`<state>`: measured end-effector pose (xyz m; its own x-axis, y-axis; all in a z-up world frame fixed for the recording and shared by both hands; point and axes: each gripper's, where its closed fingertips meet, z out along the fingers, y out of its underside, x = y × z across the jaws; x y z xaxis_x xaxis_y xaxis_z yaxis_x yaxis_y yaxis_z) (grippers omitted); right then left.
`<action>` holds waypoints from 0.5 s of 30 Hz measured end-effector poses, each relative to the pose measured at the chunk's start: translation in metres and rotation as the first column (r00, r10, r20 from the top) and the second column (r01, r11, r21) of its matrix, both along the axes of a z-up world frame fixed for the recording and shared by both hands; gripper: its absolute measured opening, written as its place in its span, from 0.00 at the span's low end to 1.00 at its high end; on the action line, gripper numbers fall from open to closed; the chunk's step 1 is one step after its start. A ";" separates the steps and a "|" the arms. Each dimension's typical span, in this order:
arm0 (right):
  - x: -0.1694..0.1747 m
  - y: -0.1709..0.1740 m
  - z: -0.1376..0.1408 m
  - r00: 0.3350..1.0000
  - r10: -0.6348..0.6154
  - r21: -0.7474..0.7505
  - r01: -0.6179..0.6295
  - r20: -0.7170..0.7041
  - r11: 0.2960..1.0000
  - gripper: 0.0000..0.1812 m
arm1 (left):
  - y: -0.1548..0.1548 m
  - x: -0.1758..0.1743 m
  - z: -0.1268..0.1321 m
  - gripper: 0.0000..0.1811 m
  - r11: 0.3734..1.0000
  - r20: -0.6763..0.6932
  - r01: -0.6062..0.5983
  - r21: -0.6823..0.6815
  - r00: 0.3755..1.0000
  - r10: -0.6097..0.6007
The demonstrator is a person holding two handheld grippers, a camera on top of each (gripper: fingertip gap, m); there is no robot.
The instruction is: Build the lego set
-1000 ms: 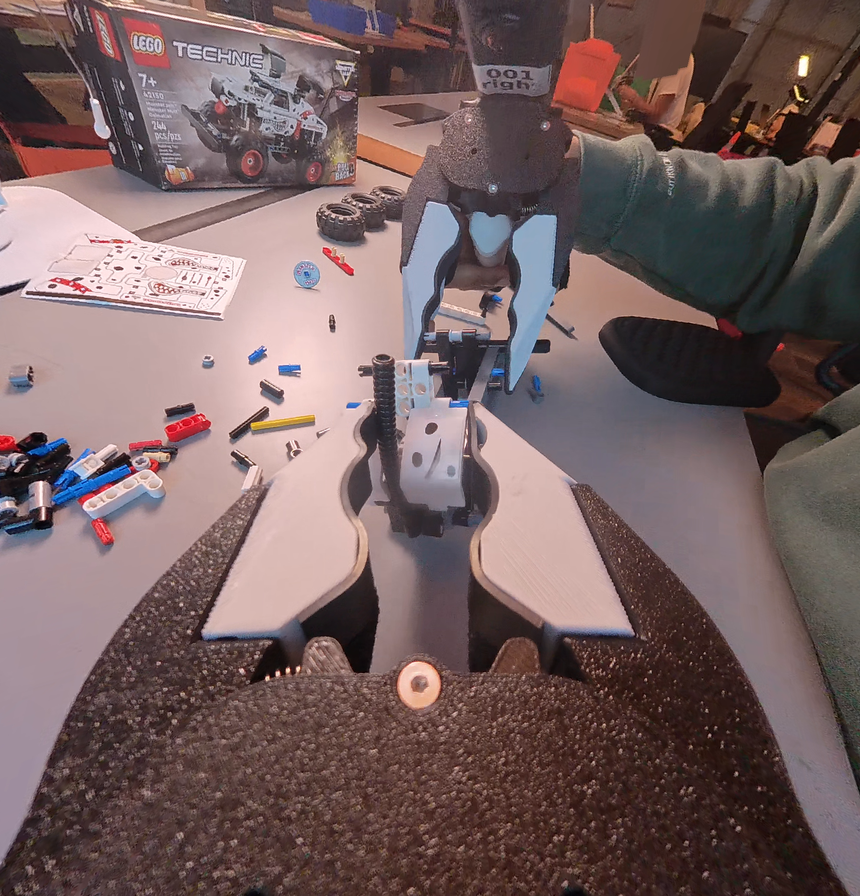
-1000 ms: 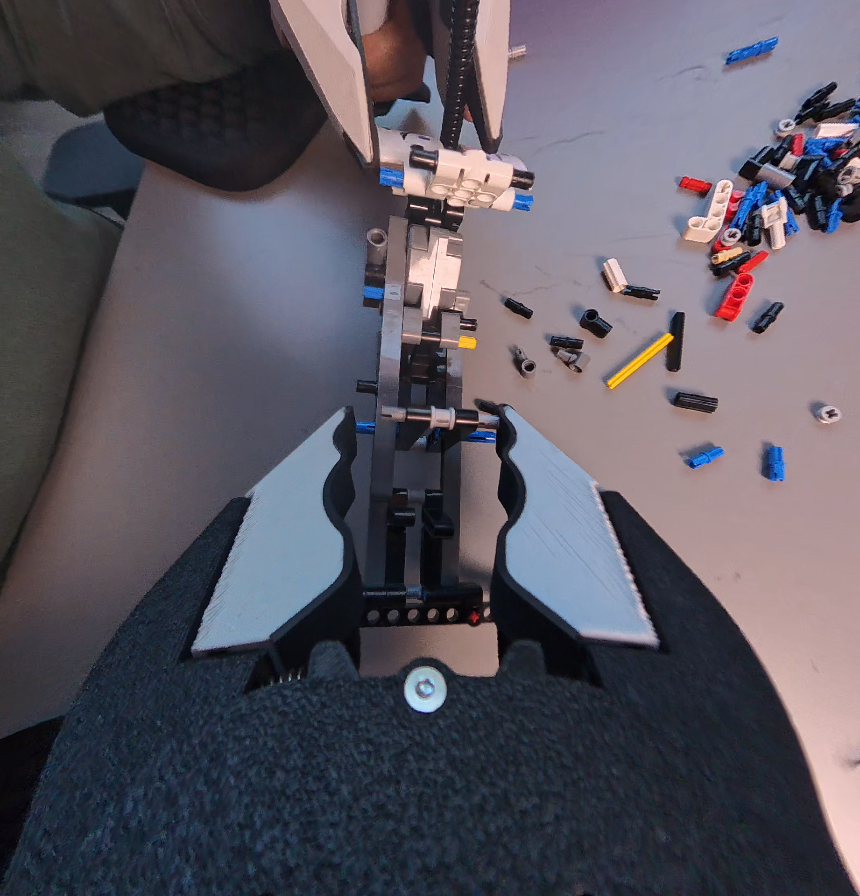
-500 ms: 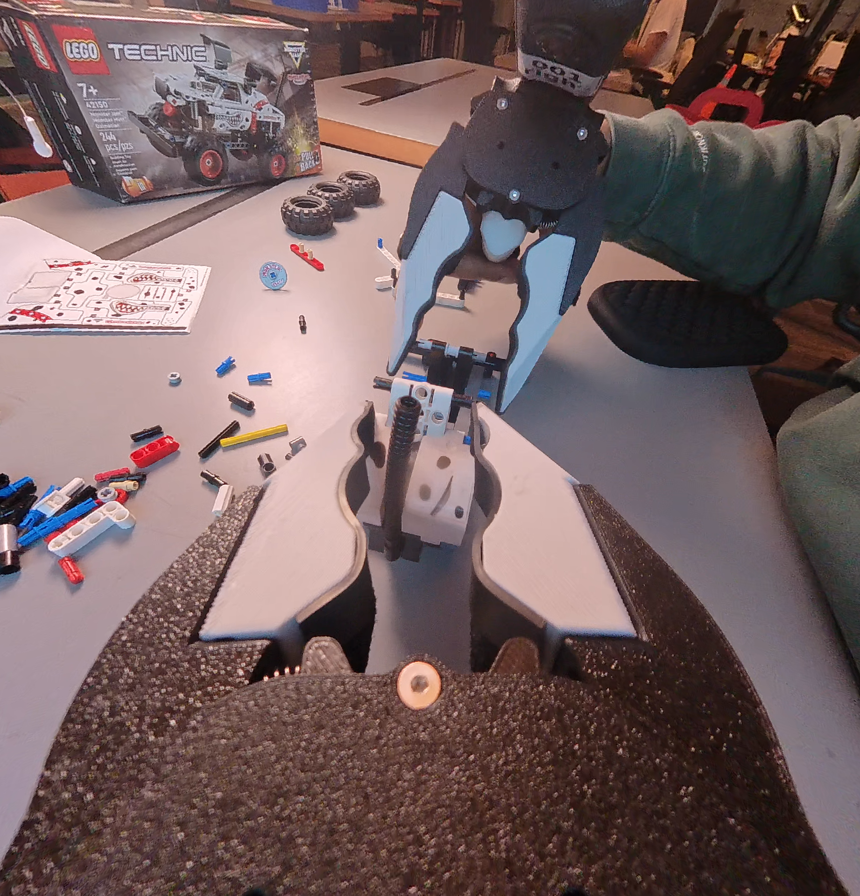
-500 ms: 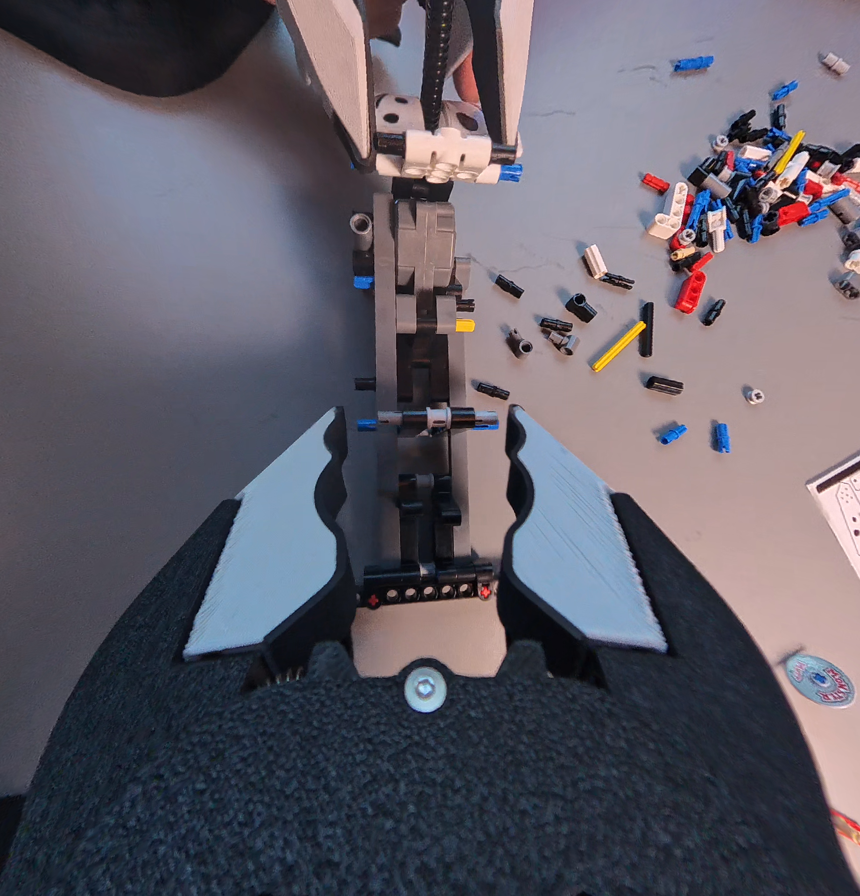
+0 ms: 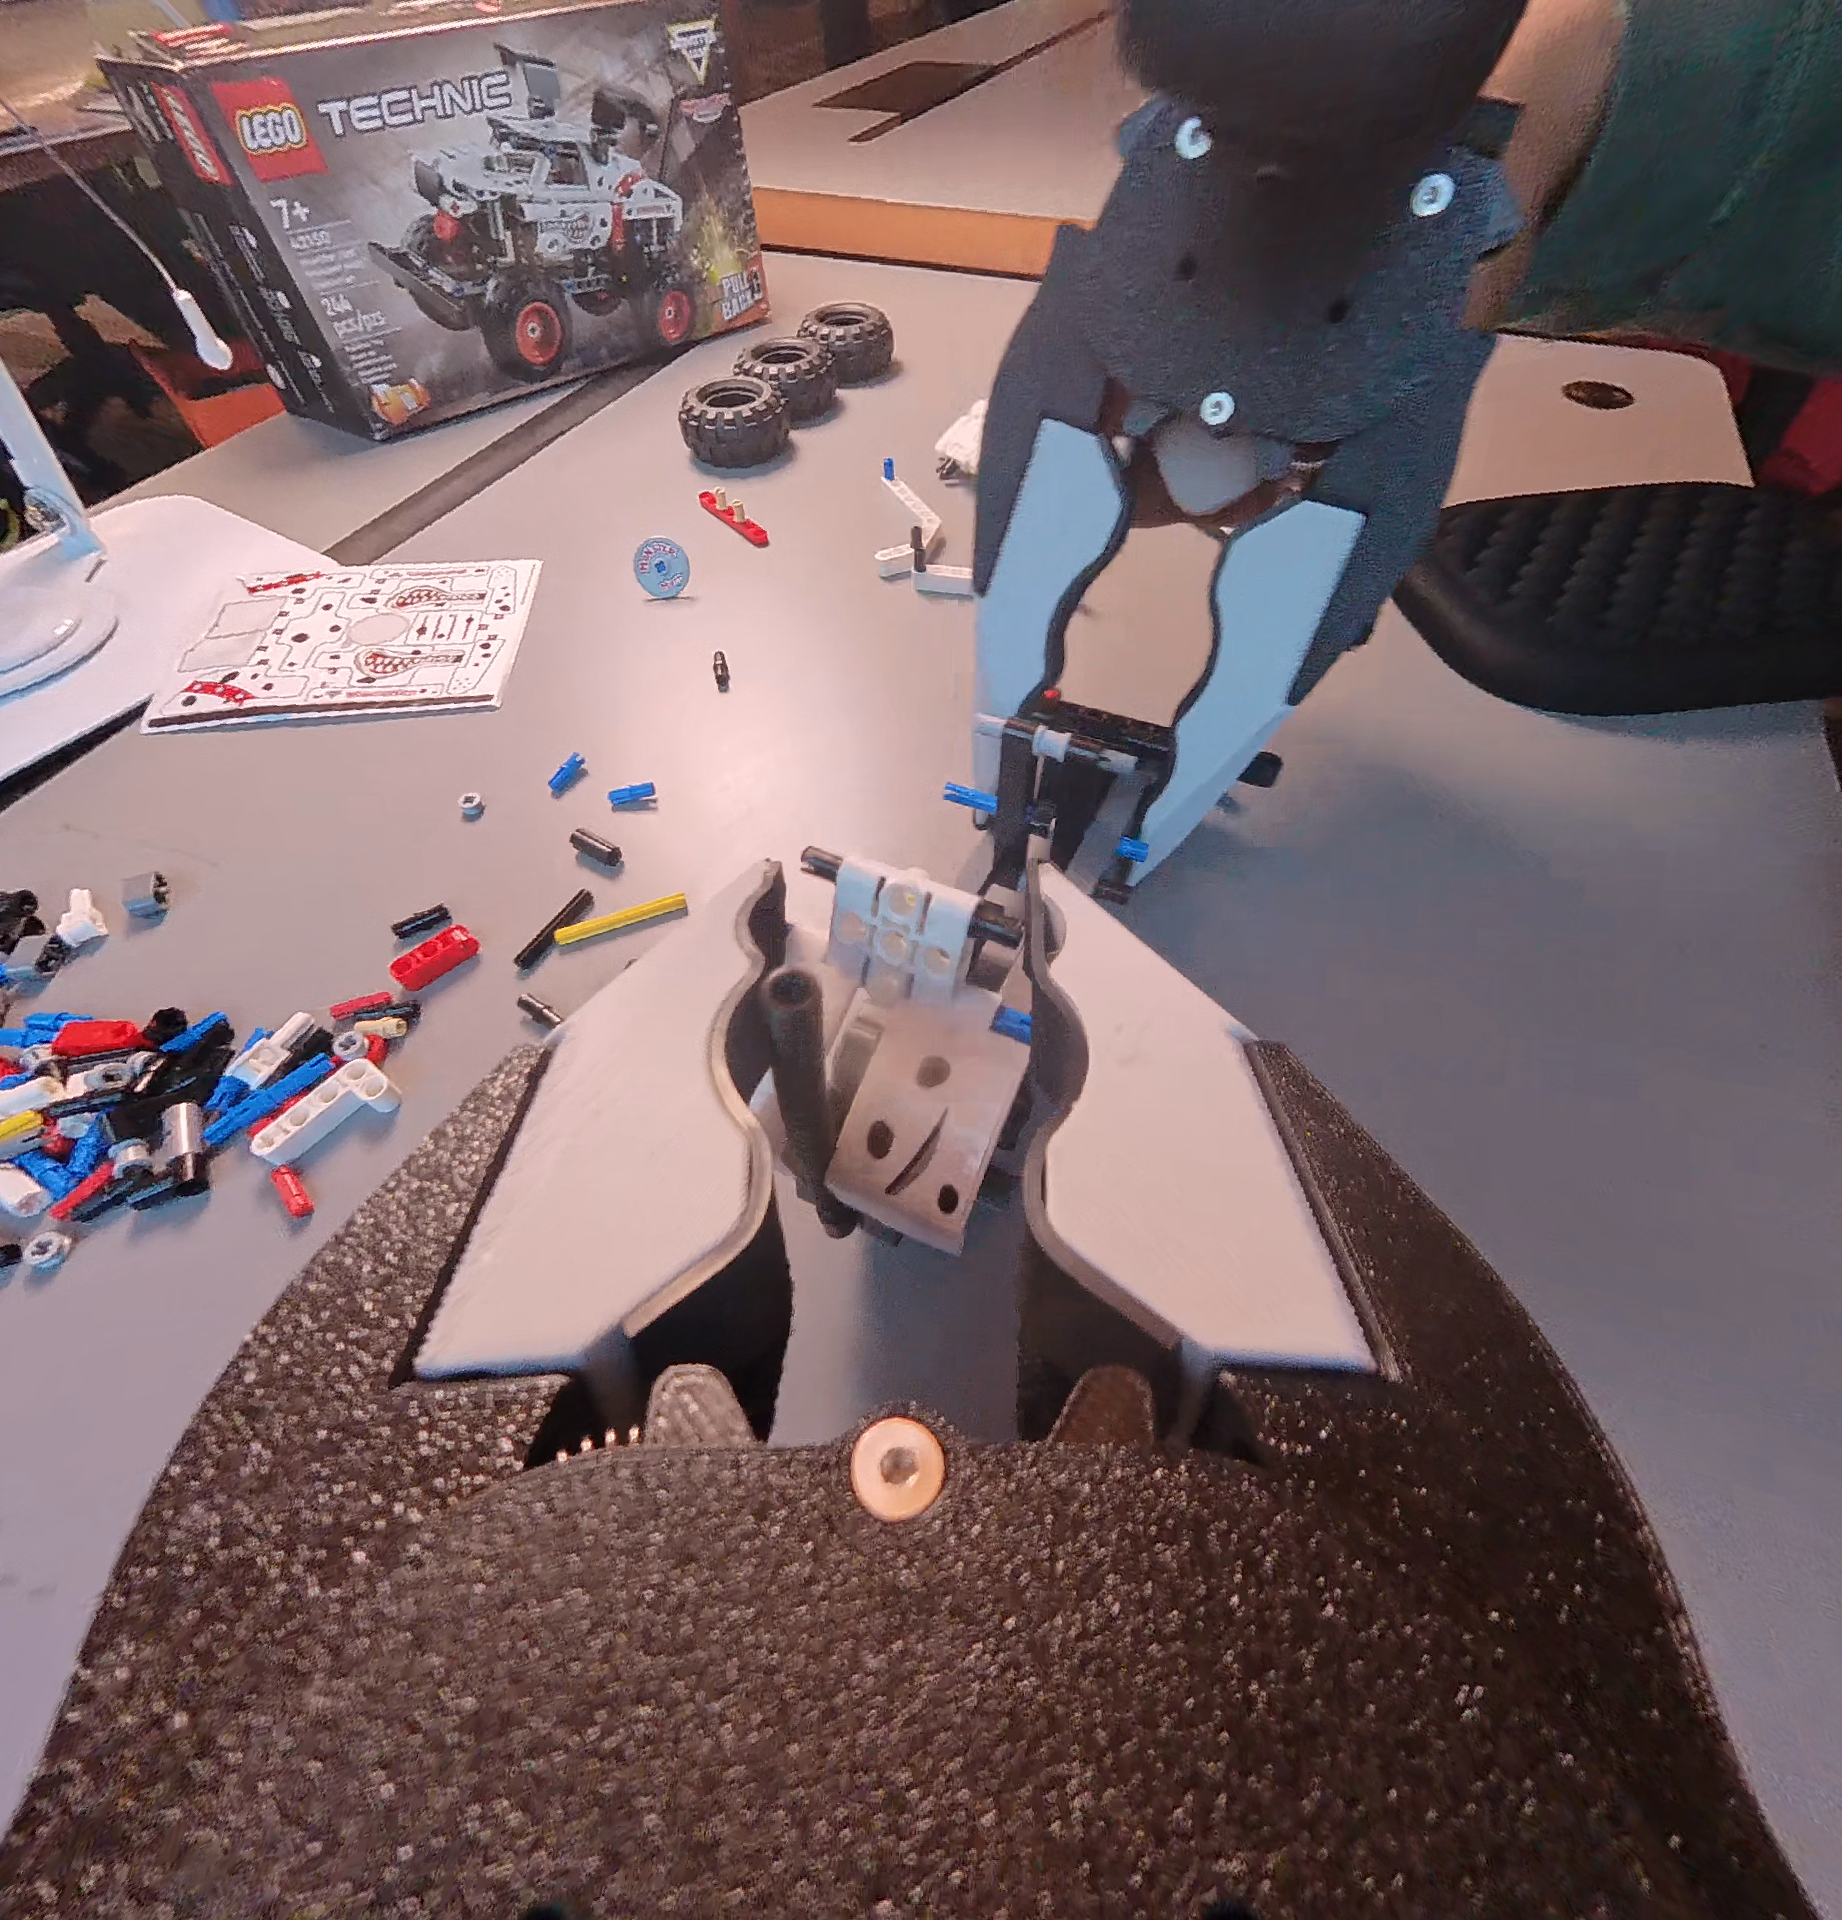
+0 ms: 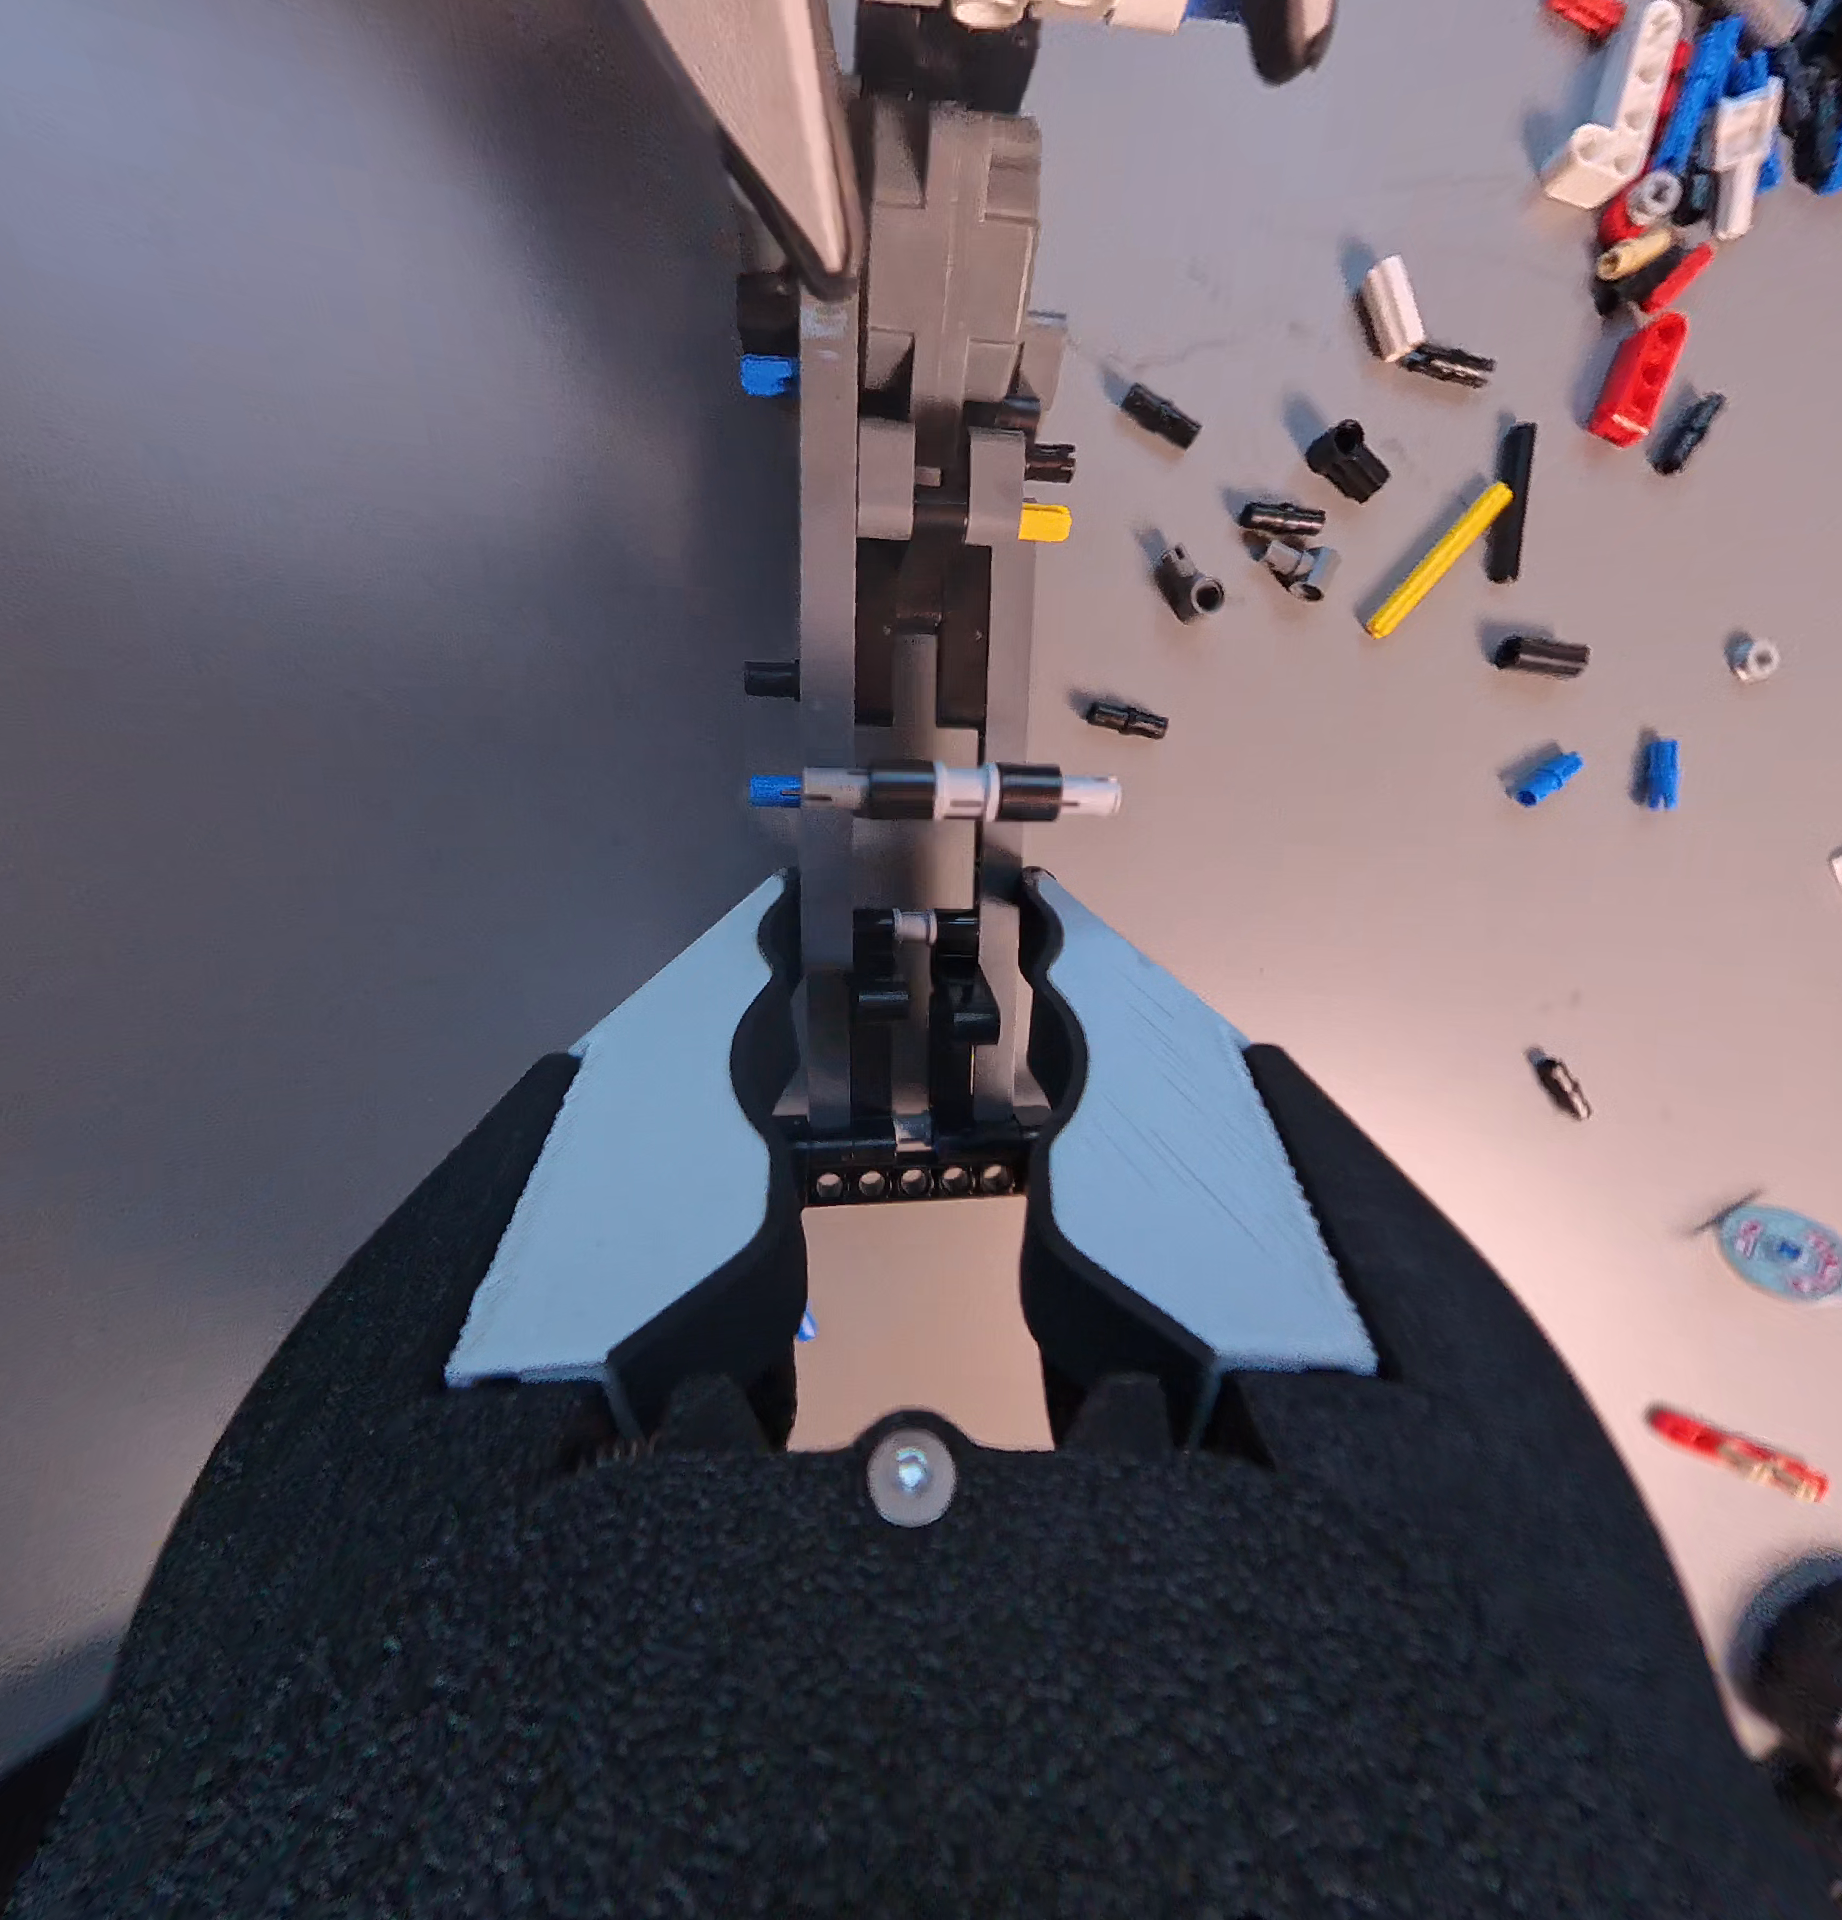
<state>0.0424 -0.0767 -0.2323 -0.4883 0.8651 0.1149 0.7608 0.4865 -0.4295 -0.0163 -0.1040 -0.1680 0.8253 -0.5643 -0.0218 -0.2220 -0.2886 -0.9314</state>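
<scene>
1. The left tool (image 5: 901, 997) is clenched on the white front of the chassis (image 6: 927, 582); the right tool (image 6: 912, 977) clamps its rear.
2. Held above the counter (image 6: 377, 623), it looks light, rigid and pin-jointed: grip the beams, not the pins.

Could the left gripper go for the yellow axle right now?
Probably not as things stand: the left gripper is shut on the chassis, so it must let go first. The yellow axle itself lies uncovered on the table.

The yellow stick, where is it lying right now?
The yellow stick lies loose on the grey table, left of the left claw, beside a black rod.
</scene>
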 end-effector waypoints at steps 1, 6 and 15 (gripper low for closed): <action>-0.001 -0.003 0.004 0.996 -0.083 0.000 0.083 -0.018 0.997 0.22 | 0.001 -0.002 0.002 0.24 1.000 -0.008 -0.013 0.010 1.000 0.013; 0.015 -0.028 0.007 0.943 -0.323 0.068 0.328 -0.077 0.942 0.22 | 0.003 -0.004 0.002 0.22 0.998 -0.121 -0.026 0.048 0.992 0.031; 0.047 -0.124 0.018 0.969 -0.223 -0.292 0.185 -0.104 0.938 0.34 | -0.008 0.024 0.002 0.22 0.986 -0.215 0.123 0.110 0.972 -0.097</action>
